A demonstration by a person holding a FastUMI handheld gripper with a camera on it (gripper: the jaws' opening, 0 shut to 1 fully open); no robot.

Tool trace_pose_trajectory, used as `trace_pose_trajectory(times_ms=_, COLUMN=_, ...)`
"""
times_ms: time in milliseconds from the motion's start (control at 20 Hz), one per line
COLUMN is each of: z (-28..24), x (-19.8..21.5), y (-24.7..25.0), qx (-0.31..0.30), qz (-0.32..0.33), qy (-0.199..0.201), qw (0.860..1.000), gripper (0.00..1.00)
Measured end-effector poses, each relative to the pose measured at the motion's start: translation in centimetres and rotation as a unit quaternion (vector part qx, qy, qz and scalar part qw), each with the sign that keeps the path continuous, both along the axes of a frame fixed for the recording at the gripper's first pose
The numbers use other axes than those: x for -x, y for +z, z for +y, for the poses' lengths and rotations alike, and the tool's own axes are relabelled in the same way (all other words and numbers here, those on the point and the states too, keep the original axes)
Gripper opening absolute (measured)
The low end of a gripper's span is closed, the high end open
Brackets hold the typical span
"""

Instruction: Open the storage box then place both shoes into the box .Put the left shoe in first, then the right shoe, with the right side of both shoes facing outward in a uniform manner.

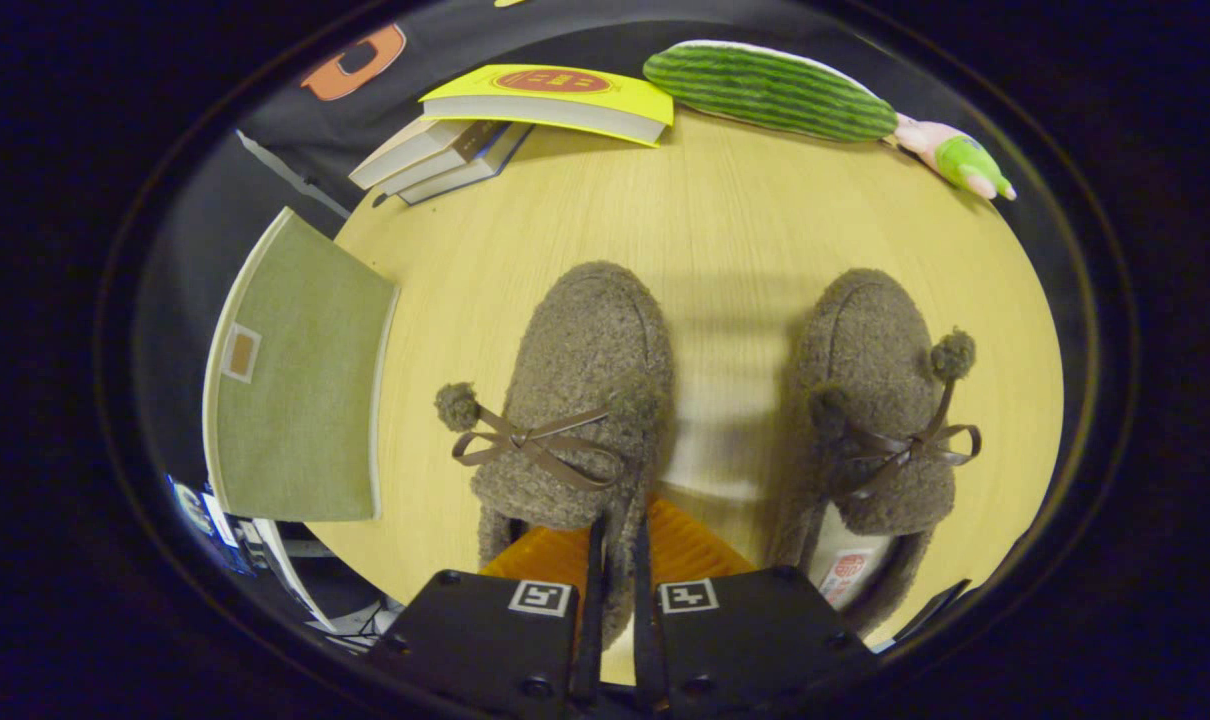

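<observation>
- Gripper view. Looks down onto a round, light wood-grain table.
- Gripper: the two fingers stand nearly together, leaving a narrow gap. The fuzzy side wall of the left shoe sits in that gap, one finger inside the shoe opening and the other outside it. Both fingers press on this wall; the claw is closed on the shoe.
- Left shoe: brown, woolly, slipper-like, with a thin brown bow and a pompom on its outer side. Toe points away from the fingers. Whether its sole rests on the table or is lifted, I cannot tell.
- Right shoe: same kind, beside the left shoe with bare table between them; not touching it. Toe also points away. A light insole with a small red mark shows in its opening. Its bow and pompom lie on the side away from the left shoe.
- Storage box: green fabric surface with a pale rim and a small tan patch, at the table edge on the left shoe's side, apart from it. Open or closed: cannot tell from this angle.
- Beyond the shoes, at the far table edge: a stack of books, the top one with a yellow cover.
- Just beside the books: a striped green plush, with a small pink-and-green toy at its end.
</observation>
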State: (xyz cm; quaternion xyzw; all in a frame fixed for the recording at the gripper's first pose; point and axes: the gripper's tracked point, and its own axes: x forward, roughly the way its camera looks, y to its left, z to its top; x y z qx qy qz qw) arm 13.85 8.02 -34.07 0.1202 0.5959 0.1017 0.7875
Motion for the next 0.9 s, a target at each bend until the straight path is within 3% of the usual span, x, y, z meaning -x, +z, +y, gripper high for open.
trace_pose_trajectory(times_ms=50, z=0.1, x=0.0, y=0.2, qx=-0.009, qz=0.002, qy=-0.014, qw=1.0, gripper=0.08)
trace_pose_trajectory(times_ms=450, z=3.4, x=1.6, y=4.3, qx=-0.112, qz=0.018, qy=-0.076, qw=0.991, gripper=0.06)
trace_pose_trajectory(times_ms=700, z=5.7, x=1.3, y=11.6, qx=-0.162, qz=-0.039, qy=-0.078, qw=0.983, gripper=0.06)
trace_pose_trajectory(times_ms=900, z=7.8, x=1.1, y=17.7, qx=-0.163, qz=-0.086, qy=-0.059, qw=0.981, gripper=0.06)
